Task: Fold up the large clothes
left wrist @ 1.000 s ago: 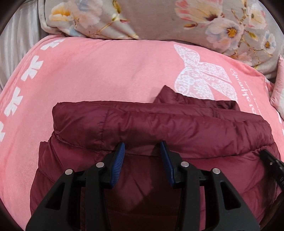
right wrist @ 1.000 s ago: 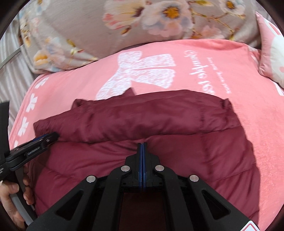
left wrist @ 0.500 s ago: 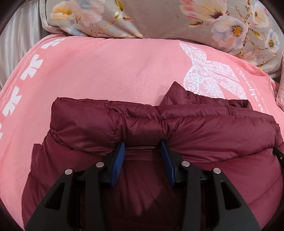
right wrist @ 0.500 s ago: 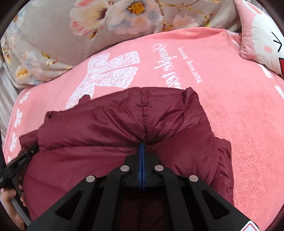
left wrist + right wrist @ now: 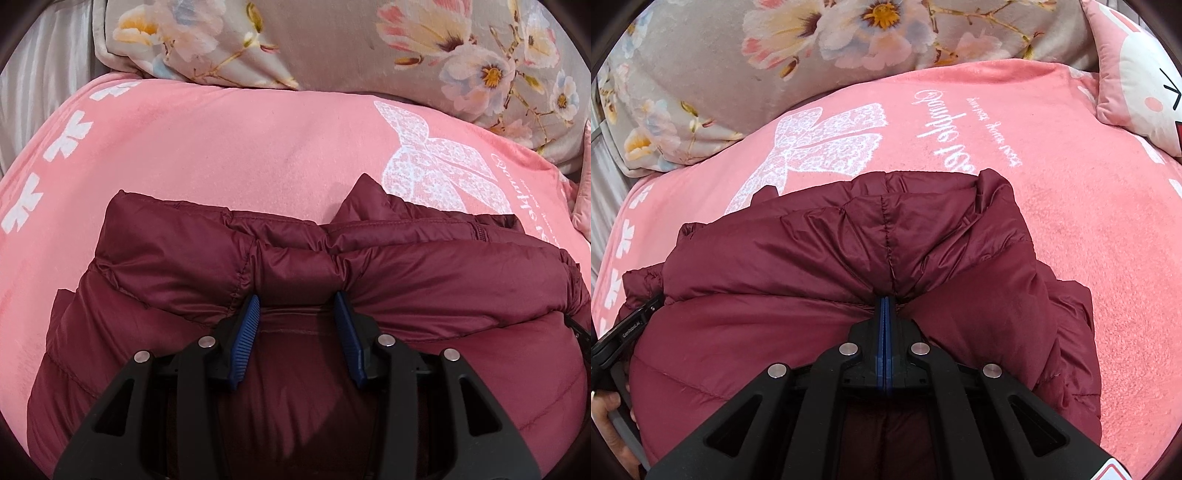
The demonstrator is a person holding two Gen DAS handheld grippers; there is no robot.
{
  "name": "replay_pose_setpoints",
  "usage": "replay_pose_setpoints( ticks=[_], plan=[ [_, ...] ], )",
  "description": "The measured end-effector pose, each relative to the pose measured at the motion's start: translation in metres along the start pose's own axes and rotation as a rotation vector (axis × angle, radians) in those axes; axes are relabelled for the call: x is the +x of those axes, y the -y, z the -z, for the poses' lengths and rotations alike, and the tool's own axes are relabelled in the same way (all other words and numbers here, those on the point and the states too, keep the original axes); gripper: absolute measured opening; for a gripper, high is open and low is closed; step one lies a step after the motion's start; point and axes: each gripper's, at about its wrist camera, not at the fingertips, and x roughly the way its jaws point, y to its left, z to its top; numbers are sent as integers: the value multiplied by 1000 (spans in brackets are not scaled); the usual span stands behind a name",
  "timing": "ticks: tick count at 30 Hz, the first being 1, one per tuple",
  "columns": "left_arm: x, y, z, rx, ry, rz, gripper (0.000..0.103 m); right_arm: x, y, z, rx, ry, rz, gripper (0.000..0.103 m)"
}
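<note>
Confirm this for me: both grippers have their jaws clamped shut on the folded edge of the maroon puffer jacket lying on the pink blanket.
Not quite. Only the right gripper is clamped shut on the maroon puffer jacket. The left wrist view shows the left gripper with its jaws apart, the folded edge sitting between them unpinched. The jacket does lie on the pink blanket.

Right tongs [image 5: 886,306] clamped on maroon jacket [image 5: 812,266]; pink blanket [image 5: 1071,184] beneath

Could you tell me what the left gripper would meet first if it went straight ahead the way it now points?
Most likely the puffy folded edge of the jacket, which lies right at the tips of the left gripper's open fingers.
</note>
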Motion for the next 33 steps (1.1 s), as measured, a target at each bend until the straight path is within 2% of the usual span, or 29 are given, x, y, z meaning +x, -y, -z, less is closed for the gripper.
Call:
replay_pose_setpoints(
  ticks=[4,6,8,11,14,17,20,23,28,33],
  plan=[
    [-10,-3,-5,-9,-28,3,41,-13,-6,-9,4,-50,29,0],
    [-29,-12,-9,-37,-37,14,40,-37,-15,-14,8,-39,-14,0],
    [-53,-22,-12,-46,-25,9,43,-72,-42,-16,-48,-5,-39,0],
    [-94,-42,-10,-60,-15,-14,64,-103,-84,-2,-137,-35,-117,3],
    [-119,-66,0,-121,-2,10,72,-116,-120,27,-207,-69,-163,3],
    [-134,-104,21,-227,-25,38,74,-119,-138,54,-238,-89,-172,3],
    [-139,-143,47,-325,-55,27,74,-116,-145,70,-230,-105,-175,3],
    [-138,-160,68,-363,-78,18,74,-111,-145,74,-205,-103,-161,3],
    [-122,-170,92,-422,-131,80,74,-90,-150,87,-214,-158,-139,2],
    [-108,-169,101,-439,-158,105,74,-71,-151,101,-239,-191,-94,2]
  ],
)
